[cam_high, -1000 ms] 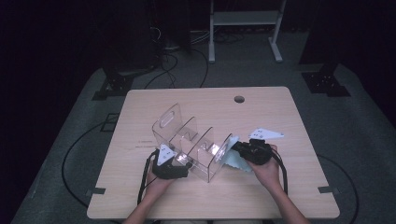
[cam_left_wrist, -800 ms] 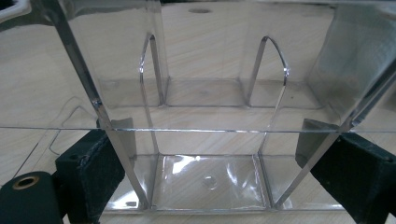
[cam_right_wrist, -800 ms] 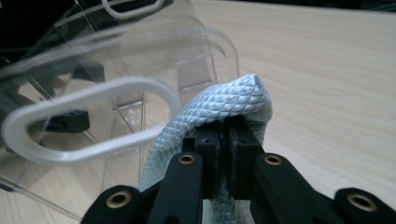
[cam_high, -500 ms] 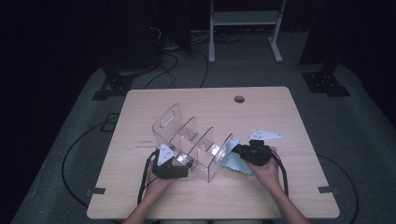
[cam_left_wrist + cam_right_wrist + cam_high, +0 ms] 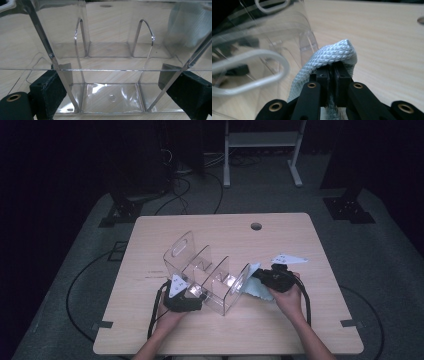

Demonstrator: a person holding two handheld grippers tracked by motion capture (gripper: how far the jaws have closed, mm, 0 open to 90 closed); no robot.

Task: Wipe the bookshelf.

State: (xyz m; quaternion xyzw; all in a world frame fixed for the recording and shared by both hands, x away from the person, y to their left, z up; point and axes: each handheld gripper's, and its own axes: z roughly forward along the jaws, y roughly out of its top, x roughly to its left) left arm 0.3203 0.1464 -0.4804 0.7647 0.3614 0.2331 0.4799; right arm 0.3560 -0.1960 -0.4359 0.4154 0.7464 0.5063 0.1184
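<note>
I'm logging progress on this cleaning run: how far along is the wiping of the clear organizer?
Set up: the left gripper clamps the clear acrylic divided organizer across its width, steadying it on the light wooden table. In hand: the right gripper, shut on a pale blue textured cloth, presses it against the organizer's end wall. Probably left: the inner compartments; how clean any wall is cannot be told.

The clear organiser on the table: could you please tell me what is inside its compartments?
The clear organiser looks empty: bare base and dividers. The pale blue cloth, clamped in the right tongs, is outside against an end wall. The far compartment is only partly visible.
</note>
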